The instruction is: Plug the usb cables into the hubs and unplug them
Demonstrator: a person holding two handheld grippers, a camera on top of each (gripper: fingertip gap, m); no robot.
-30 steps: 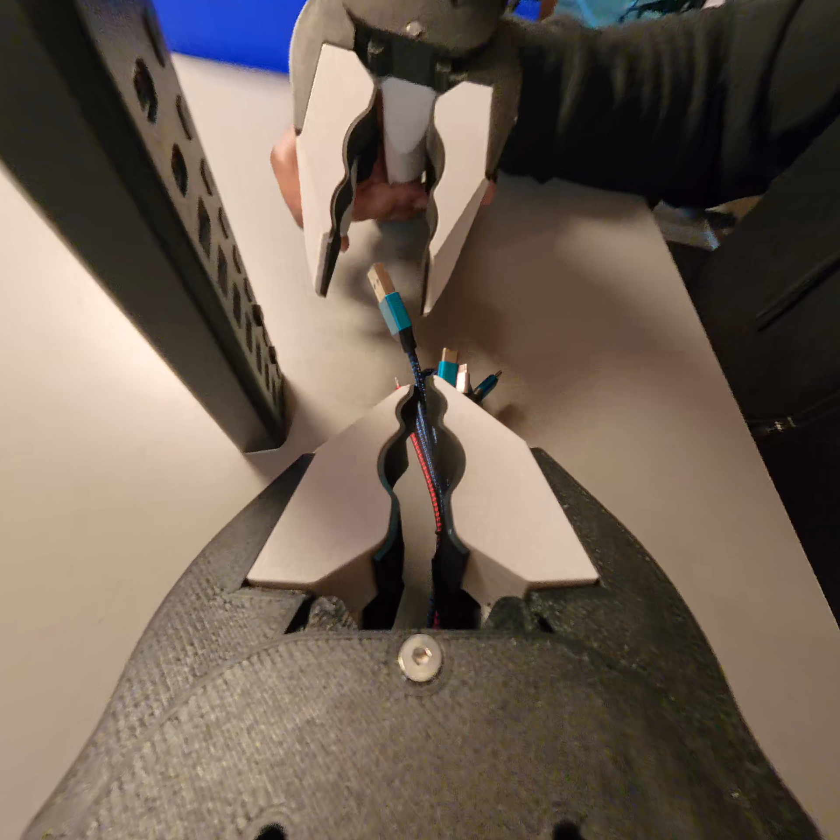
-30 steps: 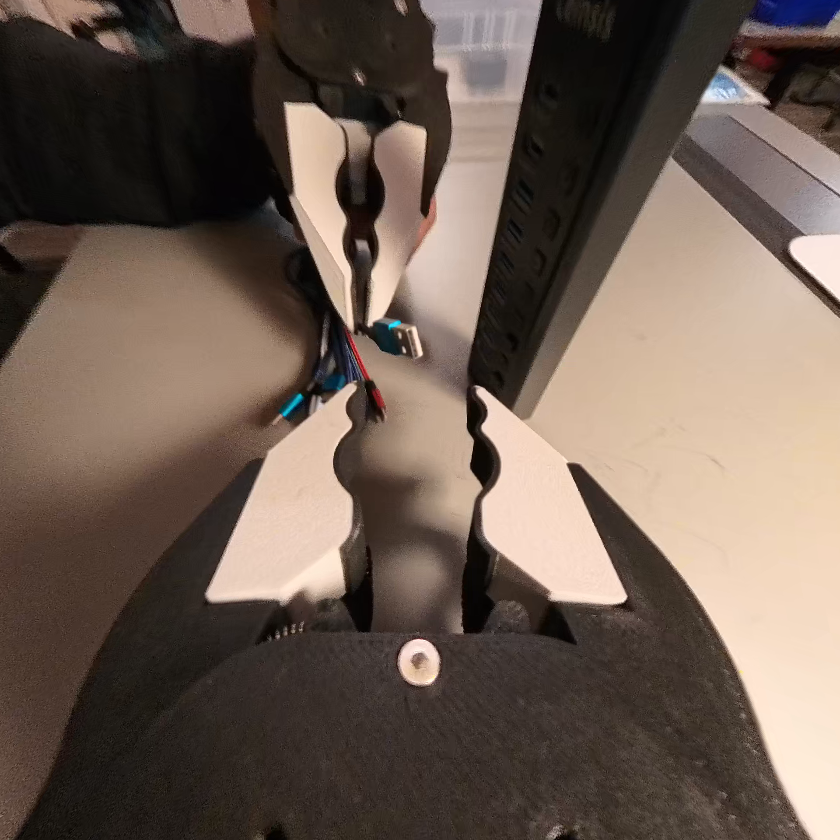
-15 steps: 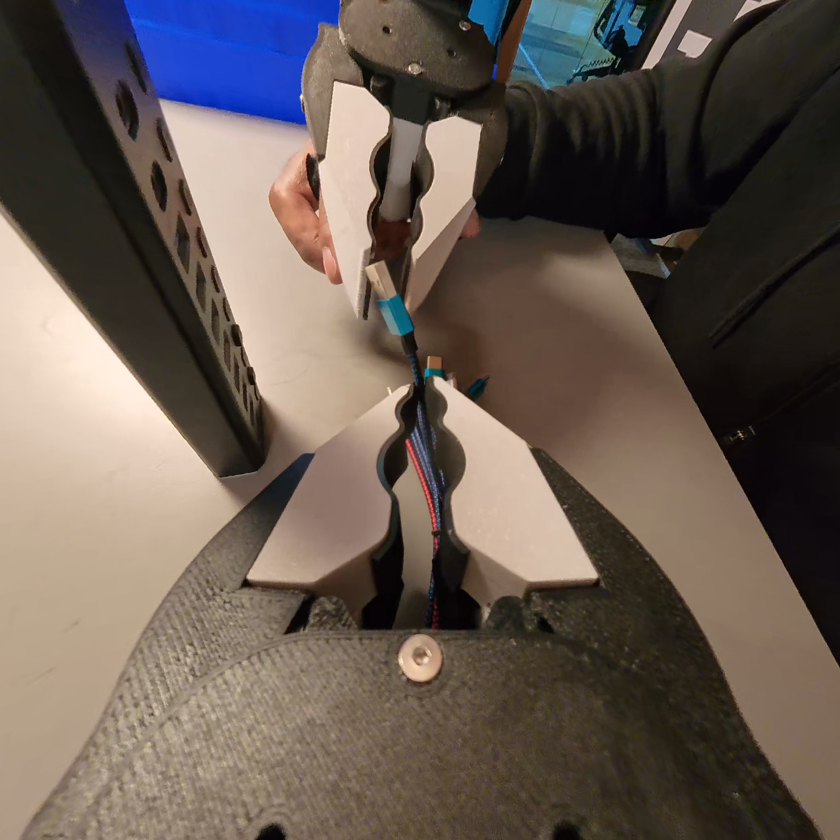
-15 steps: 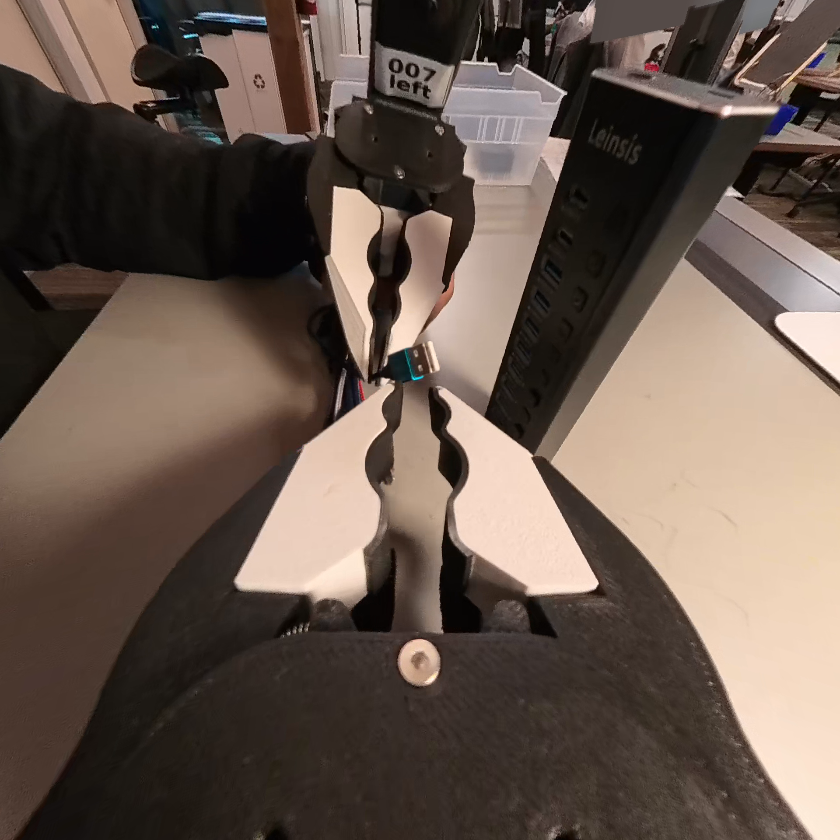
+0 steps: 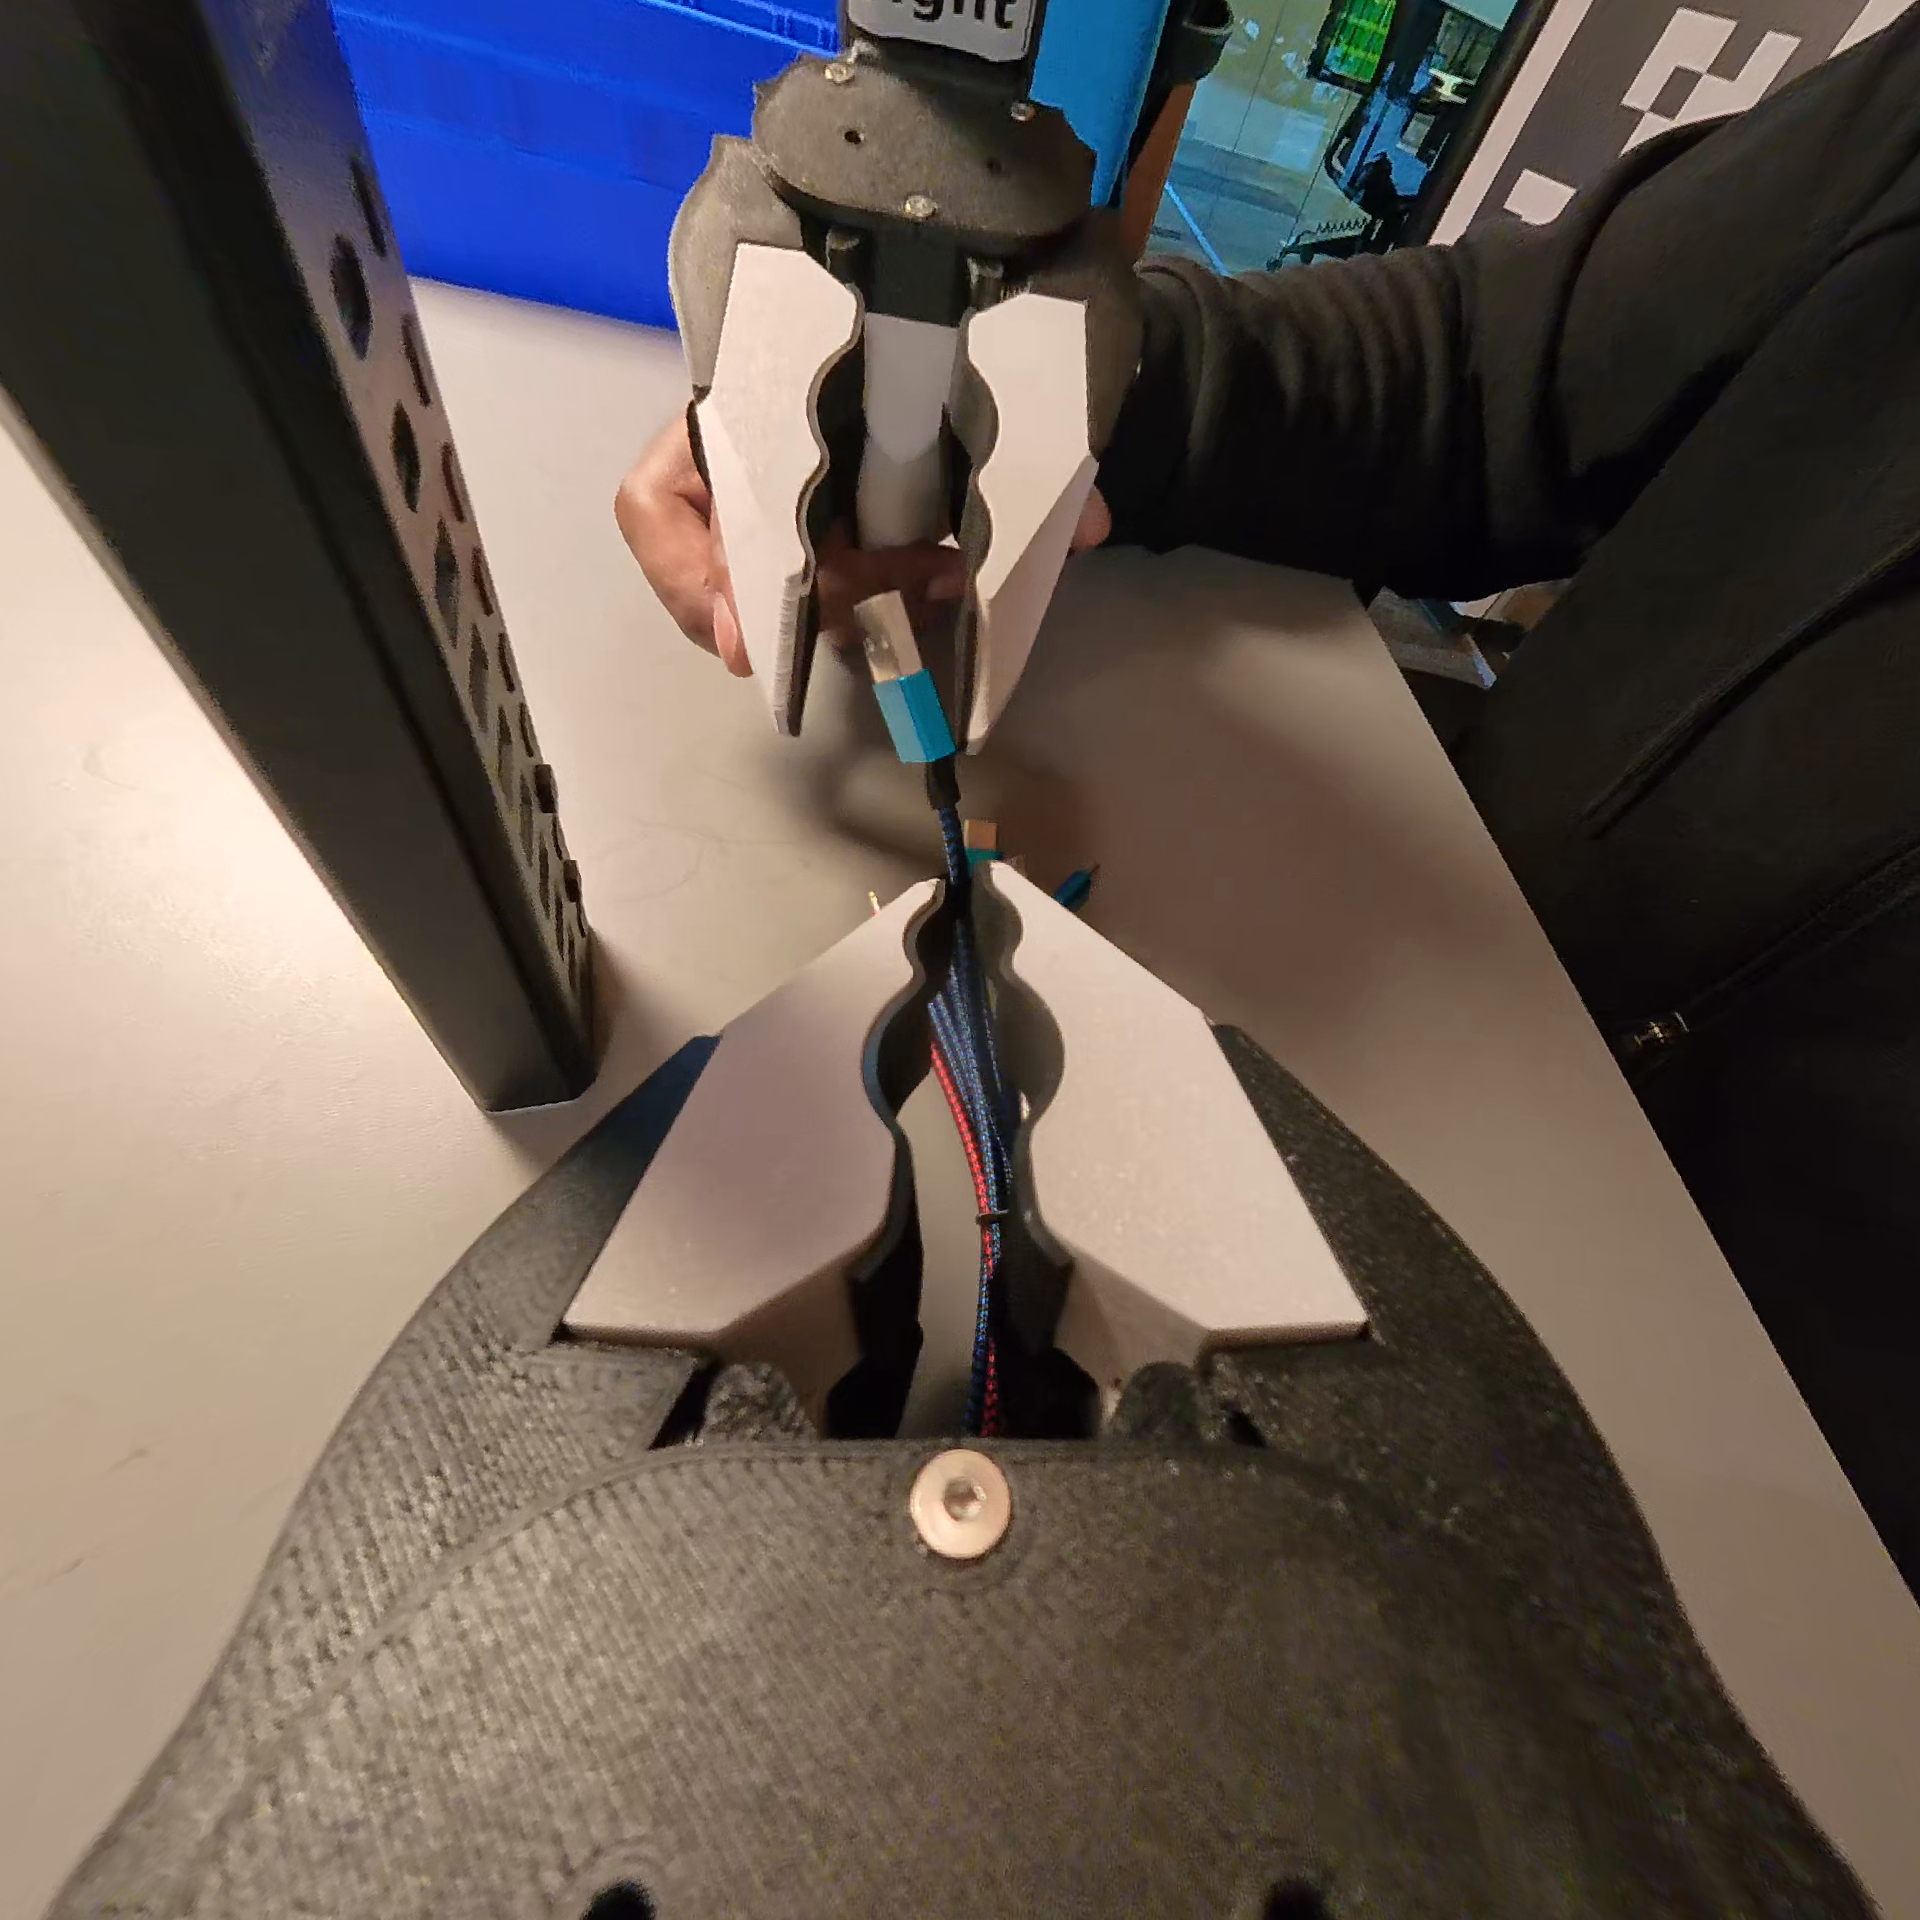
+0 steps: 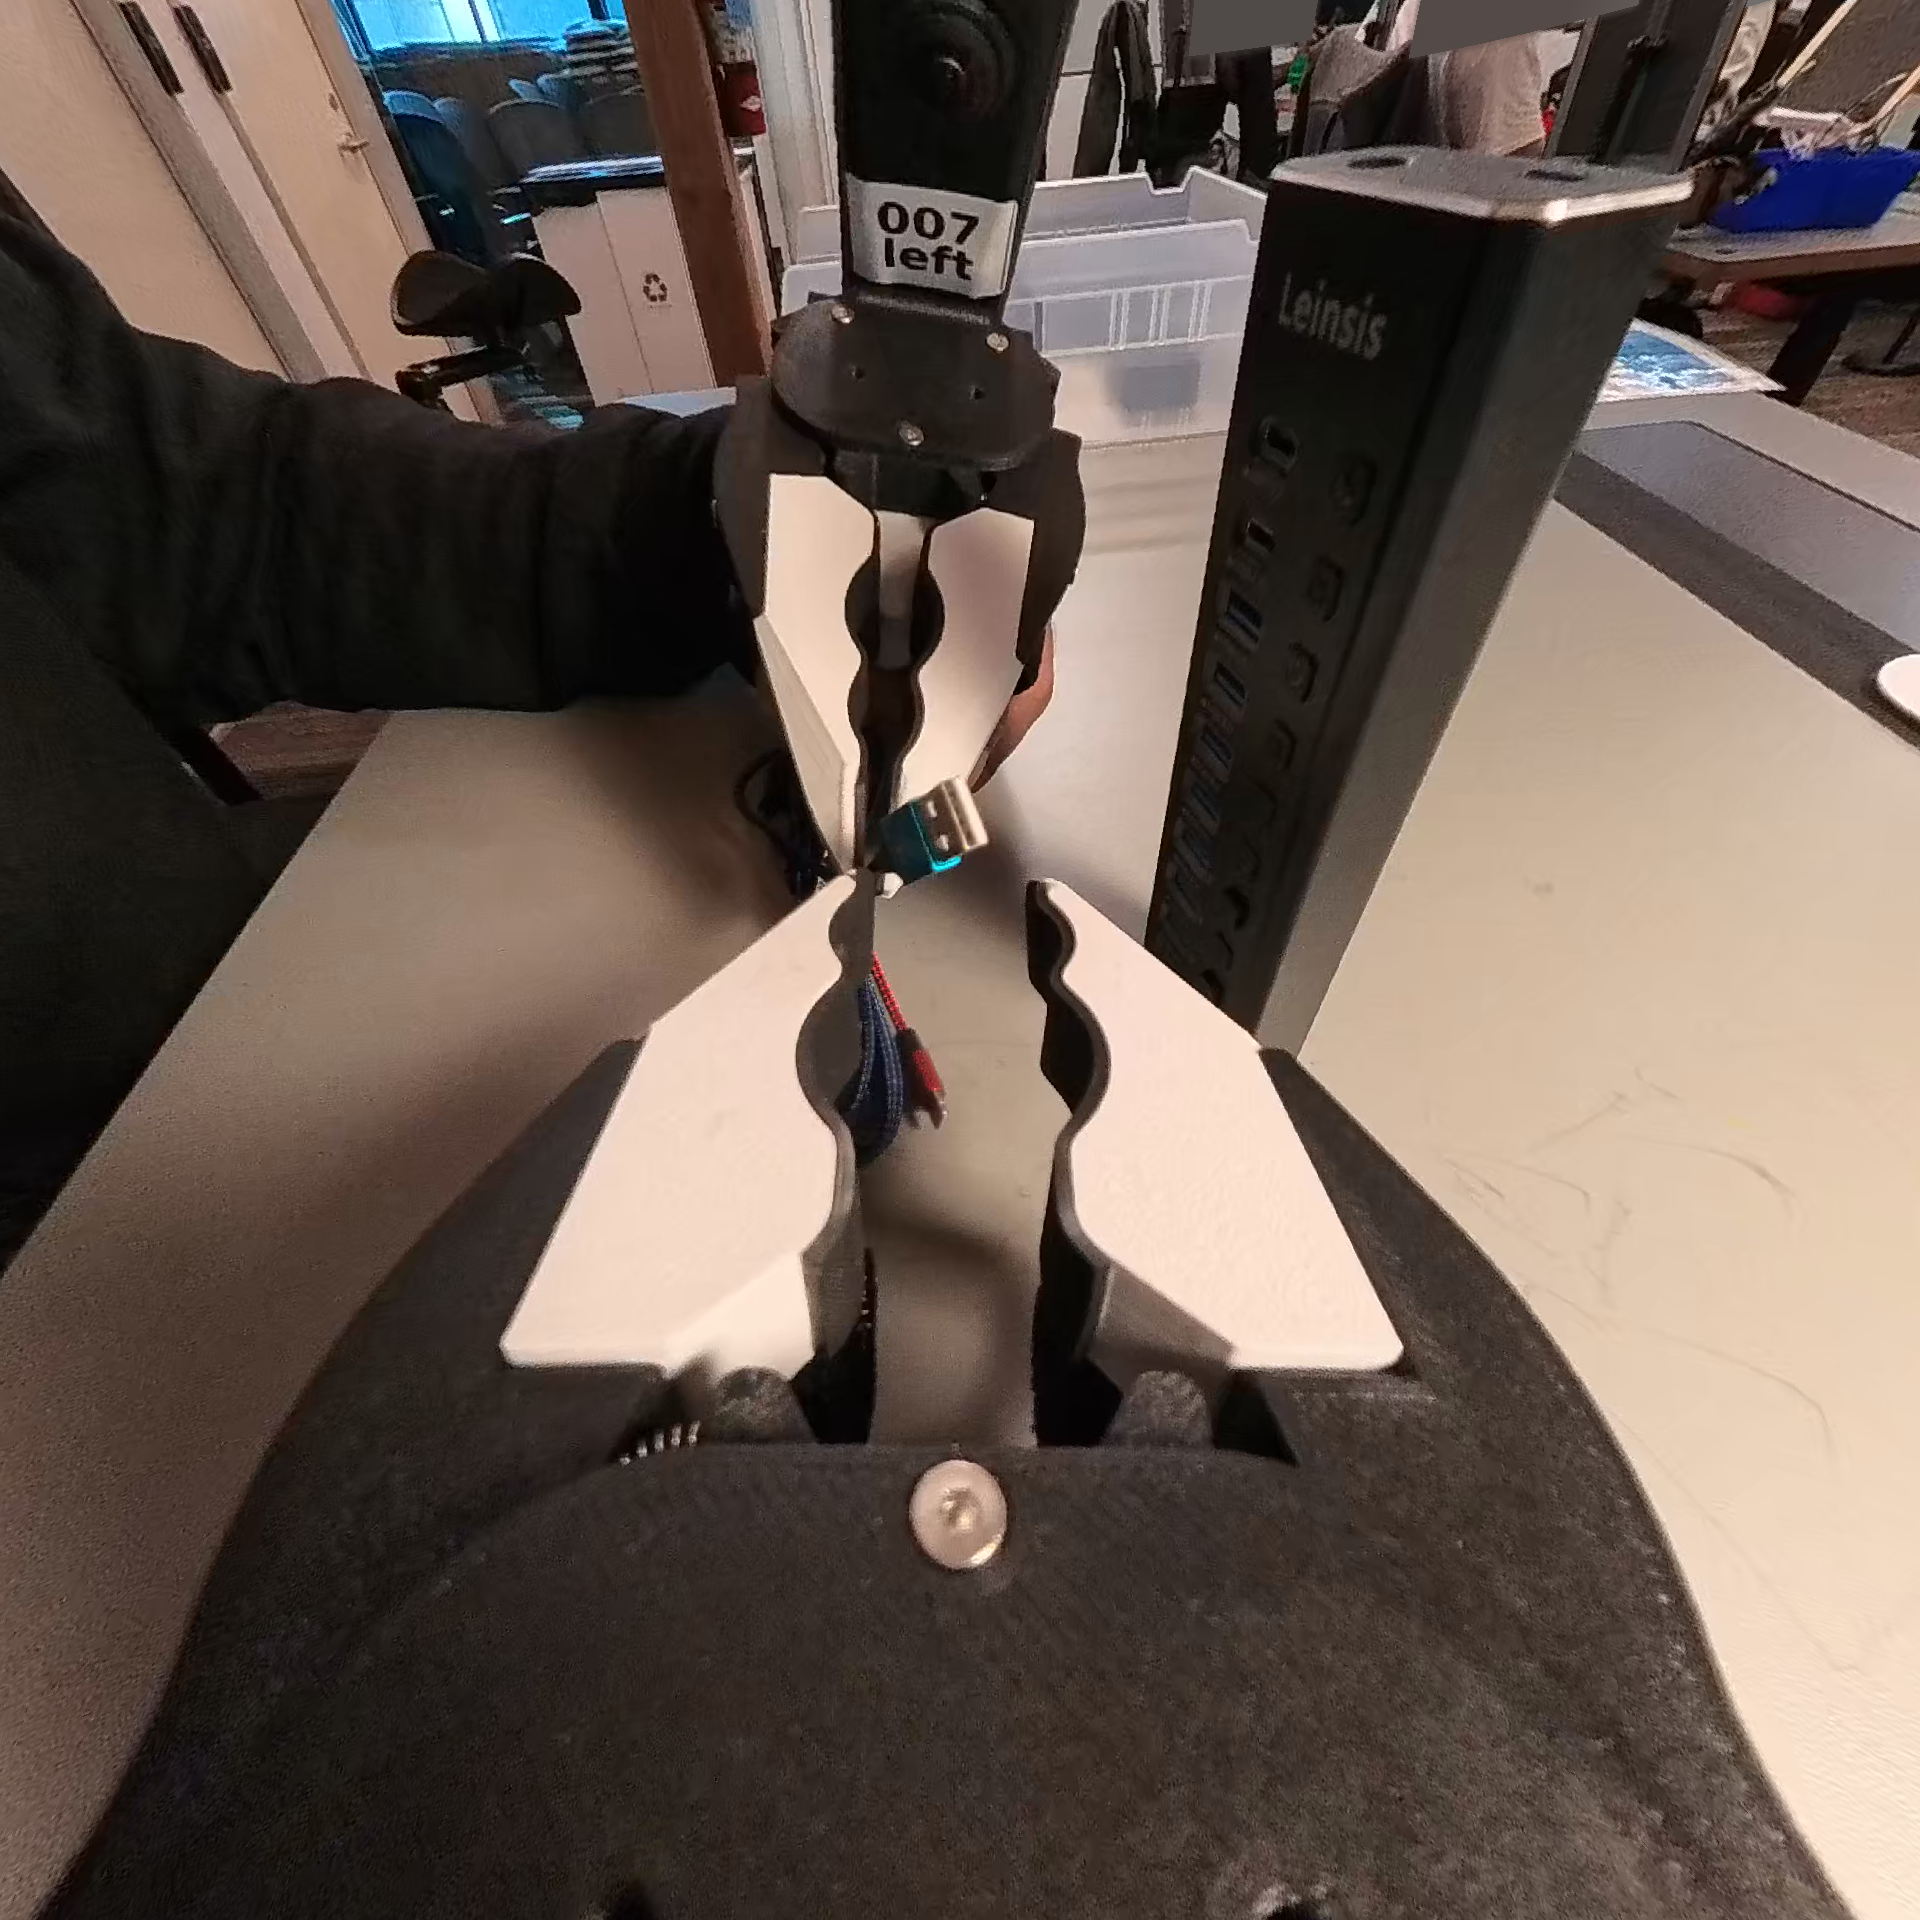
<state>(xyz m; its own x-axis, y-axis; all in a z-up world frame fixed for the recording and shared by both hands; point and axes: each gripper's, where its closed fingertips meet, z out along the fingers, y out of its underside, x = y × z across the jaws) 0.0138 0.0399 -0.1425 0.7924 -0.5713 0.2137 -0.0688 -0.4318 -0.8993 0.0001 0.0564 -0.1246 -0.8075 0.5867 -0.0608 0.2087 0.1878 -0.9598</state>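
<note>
My left gripper (image 5: 964, 881) is shut on a bundle of blue and red braided USB cables (image 5: 971, 1101). One cable ends in a teal USB-A plug (image 5: 902, 675) that sticks out past its tips. My right gripper (image 5: 883, 732) faces it, open, with the plug in the mouth of its fingertips, close to one finger; I cannot tell if they touch. In the right wrist view the right gripper (image 6: 948, 888) is open, and the plug (image 6: 930, 836) sits just beyond its tips, held by the left gripper (image 6: 868, 857). The black tower hub (image 6: 1351, 623) stands upright beside them; it also shows in the left wrist view (image 5: 312, 520).
Loose cable ends (image 5: 1070, 888) hang below the left gripper over the beige table (image 5: 208, 1143). A blue bin (image 5: 571, 135) and a clear plastic bin (image 6: 1143, 270) stand at the table's far sides. A person's dark sleeves hold both grippers. A raised dark strip (image 6: 1714, 540) lies beyond the hub. Left and right tips are no more than a few centimetres apart.
The right gripper narrowed around the plug half a second ago and has now opened wider again. Both grippers have lifted and tilted up. The left gripper still holds the cables.
</note>
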